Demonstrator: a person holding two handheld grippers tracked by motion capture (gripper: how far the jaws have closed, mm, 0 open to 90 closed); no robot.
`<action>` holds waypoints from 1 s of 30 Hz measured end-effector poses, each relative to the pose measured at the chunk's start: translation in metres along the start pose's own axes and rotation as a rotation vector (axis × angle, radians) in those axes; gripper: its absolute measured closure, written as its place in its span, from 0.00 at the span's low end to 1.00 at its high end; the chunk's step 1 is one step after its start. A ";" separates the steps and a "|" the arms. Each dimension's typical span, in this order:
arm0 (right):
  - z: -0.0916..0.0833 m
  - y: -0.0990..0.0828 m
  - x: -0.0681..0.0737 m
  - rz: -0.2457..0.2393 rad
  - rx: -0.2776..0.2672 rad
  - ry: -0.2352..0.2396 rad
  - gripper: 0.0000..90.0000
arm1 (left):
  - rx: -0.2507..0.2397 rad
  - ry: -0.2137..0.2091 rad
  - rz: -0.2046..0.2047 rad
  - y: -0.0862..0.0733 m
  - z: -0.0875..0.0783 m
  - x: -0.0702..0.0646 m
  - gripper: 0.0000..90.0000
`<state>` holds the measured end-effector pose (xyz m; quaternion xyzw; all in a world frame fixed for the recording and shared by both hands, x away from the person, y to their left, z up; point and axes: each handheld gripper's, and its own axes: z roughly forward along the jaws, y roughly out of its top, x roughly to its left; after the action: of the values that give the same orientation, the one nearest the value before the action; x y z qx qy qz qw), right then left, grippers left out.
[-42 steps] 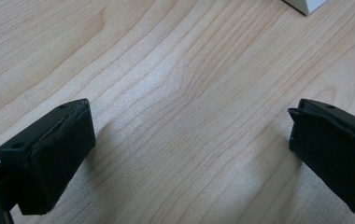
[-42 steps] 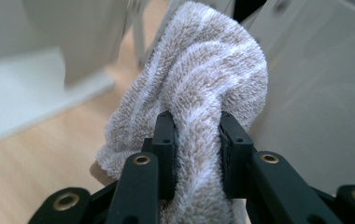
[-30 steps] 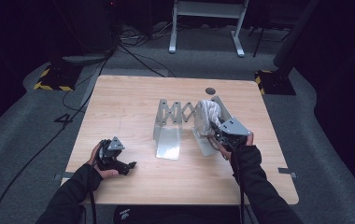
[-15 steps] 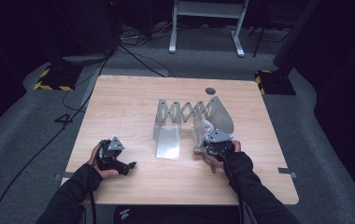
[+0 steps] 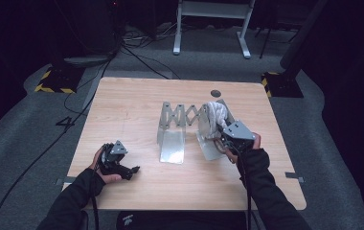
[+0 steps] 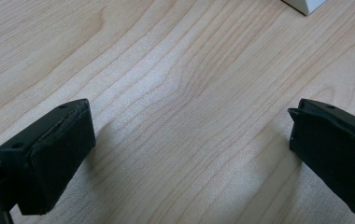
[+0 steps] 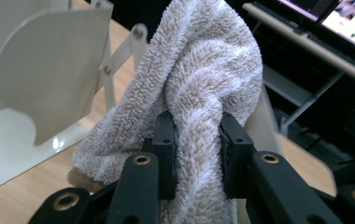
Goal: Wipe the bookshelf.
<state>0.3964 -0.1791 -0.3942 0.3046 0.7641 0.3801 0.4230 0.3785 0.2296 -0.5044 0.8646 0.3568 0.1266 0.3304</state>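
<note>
Two grippers here: right gripper (image 7: 196,140) is clamping the towel (image 7: 203,70) over the rack (image 5: 204,115), centre-right of frame; left gripper (image 6: 189,154) is gaping, empty.

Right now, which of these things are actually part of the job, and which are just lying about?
In use: towel, pinched in the right gripper; folding metal rack beside it.
Lying about: left gripper, open over bare table; cables on the floor; white stand.

We wear long dark sleeves (image 5: 261,191) and carry two black two-jaw grippers, the left gripper (image 5: 133,170) and right gripper (image 7: 196,140), each topped by a grey three-cornered plate (image 5: 238,130), brass-ringed screw holes behind the jaws.
</note>
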 end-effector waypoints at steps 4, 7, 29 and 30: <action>0.004 0.013 -0.006 -0.026 -0.014 -0.049 0.80 | -0.001 0.000 -0.004 0.000 0.000 0.000 0.01; 0.011 0.007 -0.005 -0.016 0.016 -0.049 0.80 | 0.000 0.000 -0.002 0.000 0.000 0.000 0.01; 0.034 -0.066 0.034 -0.070 0.241 0.104 0.80 | -0.001 0.003 -0.004 0.000 0.000 -0.001 0.01; 0.033 -0.066 0.036 -0.077 0.236 0.122 0.80 | -0.001 0.003 -0.004 0.000 0.000 -0.001 0.01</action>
<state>0.3991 -0.1751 -0.4760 0.2988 0.8390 0.2890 0.3512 0.3779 0.2294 -0.5044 0.8637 0.3587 0.1274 0.3304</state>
